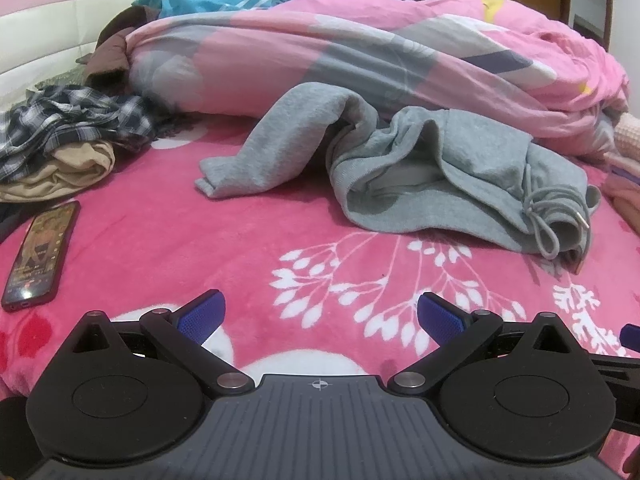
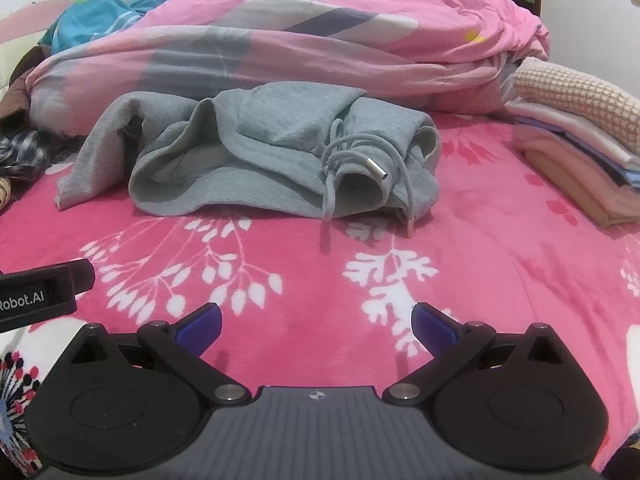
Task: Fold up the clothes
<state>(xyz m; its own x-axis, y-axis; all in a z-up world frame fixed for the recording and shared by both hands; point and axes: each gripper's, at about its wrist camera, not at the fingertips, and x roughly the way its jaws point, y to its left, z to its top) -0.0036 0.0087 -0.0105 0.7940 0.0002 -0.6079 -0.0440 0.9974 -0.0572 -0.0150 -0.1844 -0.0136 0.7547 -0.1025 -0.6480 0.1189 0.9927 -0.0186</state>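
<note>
A crumpled grey hooded sweatshirt lies in a heap on the pink floral blanket, one sleeve stretched out to the left, its drawstrings with metal tips hanging at the front. My left gripper hovers open over the blanket, well short of the sweatshirt, nothing between its blue pads. In the right wrist view my right gripper is also open and empty, a stretch of blanket between it and the sweatshirt. The left gripper's black body shows at that view's left edge.
A rolled pink and grey duvet lies behind the sweatshirt. A plaid shirt on beige cloth and a phone sit at the left. A stack of folded clothes rests at the right.
</note>
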